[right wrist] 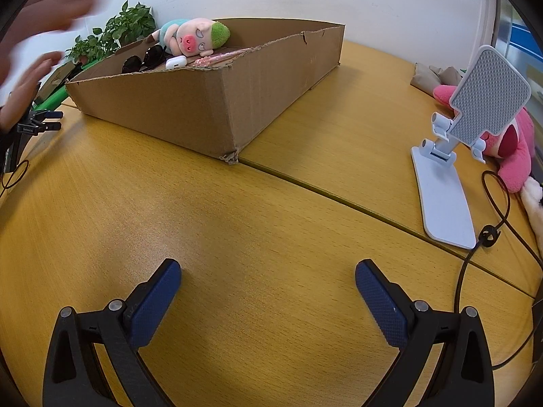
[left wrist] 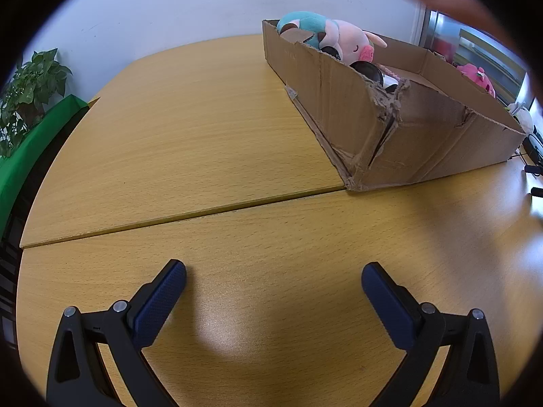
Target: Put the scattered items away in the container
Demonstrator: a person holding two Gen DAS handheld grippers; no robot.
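Most of the stuff is already parked in the cardboard box point(right wrist: 210, 108) on the desk point(right wrist: 271, 237): pig plush point(right wrist: 193, 35), sunglasses point(right wrist: 144, 58), a white earbud case point(right wrist: 175, 62) and a pink pen point(right wrist: 217, 57). The plush can be judged light and squashy, best pinched around the body; the sunglasses look fragile and would be safer taken by the bridge. Left tongs point(left wrist: 273, 279) and right tongs point(right wrist: 268, 278) are spread fully wide over bare wood, nothing gripped or touched. A blurred hand point(right wrist: 44, 10) is seen near the box.
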